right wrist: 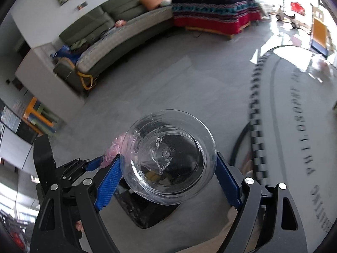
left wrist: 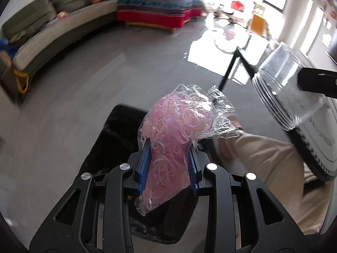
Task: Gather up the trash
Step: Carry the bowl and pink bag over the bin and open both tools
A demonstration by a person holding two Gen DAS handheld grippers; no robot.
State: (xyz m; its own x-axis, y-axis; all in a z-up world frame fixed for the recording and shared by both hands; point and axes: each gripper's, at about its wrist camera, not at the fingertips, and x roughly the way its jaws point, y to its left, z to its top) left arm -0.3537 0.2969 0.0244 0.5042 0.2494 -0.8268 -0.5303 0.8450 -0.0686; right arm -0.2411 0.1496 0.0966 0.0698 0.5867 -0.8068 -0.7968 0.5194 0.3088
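My left gripper (left wrist: 169, 160) is shut on a clear plastic bag of pink rubber bands (left wrist: 179, 130), held up above a black bin (left wrist: 118, 139) on the floor. My right gripper (right wrist: 168, 168) is shut on a clear plastic jar (right wrist: 170, 158), seen from its base. The jar also shows in the left wrist view (left wrist: 286, 88), tilted with its open mouth toward the bag, to the bag's right. In the right wrist view the pink bag (right wrist: 114, 149) and the left gripper (right wrist: 69, 168) sit just left of the jar, over the bin (right wrist: 147, 210).
A grey carpet floor (left wrist: 84, 84) spreads ahead. A curved green sofa (left wrist: 52, 27) and a bed with a striped cover (left wrist: 155, 6) stand at the back. A round white table with lettering (right wrist: 299, 126) is on the right. A person's beige trouser leg (left wrist: 273, 168) is at lower right.
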